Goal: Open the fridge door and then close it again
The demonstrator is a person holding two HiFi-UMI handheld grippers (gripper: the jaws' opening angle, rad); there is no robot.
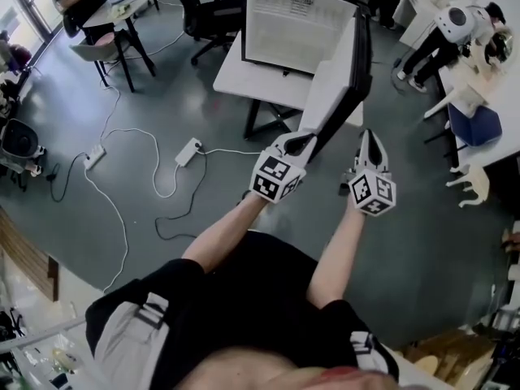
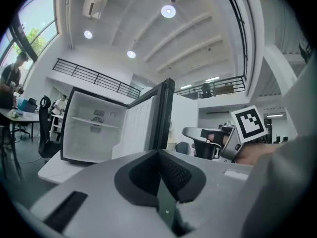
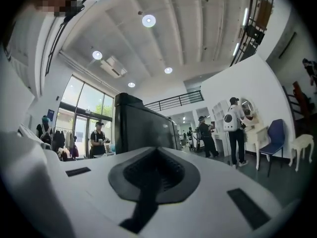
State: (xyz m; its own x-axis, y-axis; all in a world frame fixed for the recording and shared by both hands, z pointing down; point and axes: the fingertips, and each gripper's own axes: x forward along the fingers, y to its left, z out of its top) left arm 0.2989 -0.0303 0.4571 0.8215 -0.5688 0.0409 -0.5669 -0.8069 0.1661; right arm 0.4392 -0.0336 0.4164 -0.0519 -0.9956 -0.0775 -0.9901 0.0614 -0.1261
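So the little fridge [image 1: 284,23] sits on a white counter [image 1: 244,75] with its door [image 1: 341,88] swung wide open toward the person, the empty white inside showing. The left tool [image 1: 301,146] is pinched fully together with nothing in it, its tip right by the door's free edge. I can't tell if it's actually touching. The right tool [image 1: 370,140] is just beside the door's dark outer side, and its jaws look closed and empty too.

My guess on handling: the door is a stiff, hinged slab, fairly light for a mini fridge, and its smooth faces are probably slippery for pinching. I'd push flat on the outer face near the free edge, far from the hinge. Go gently, since a small fridge could scoot on the counter and the seal will likely snap it home.
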